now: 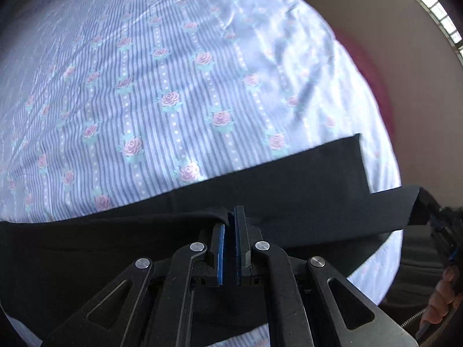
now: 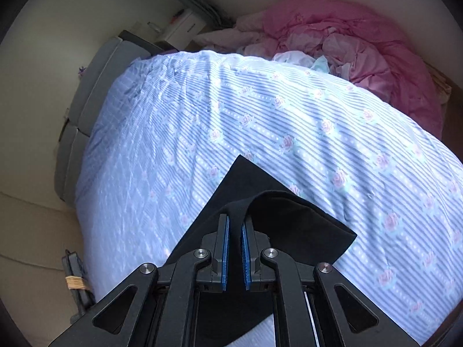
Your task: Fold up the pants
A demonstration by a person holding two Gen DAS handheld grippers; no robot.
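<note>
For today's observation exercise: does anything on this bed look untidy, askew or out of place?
Yes. A crumpled heap of pink and white bedding and clothes lies bunched at the far end of the blue striped, rose-printed bedsheet. The black fabric pants, pinched by both the left gripper and the right gripper, hang unevenly.

1. No text, label, brand, number or sign can be read in either wrist view.
2. The white box (image 2: 185,27) far beyond the right gripper's jaws, up and to the left, bears small red and dark marks, too blurred to read.
</note>
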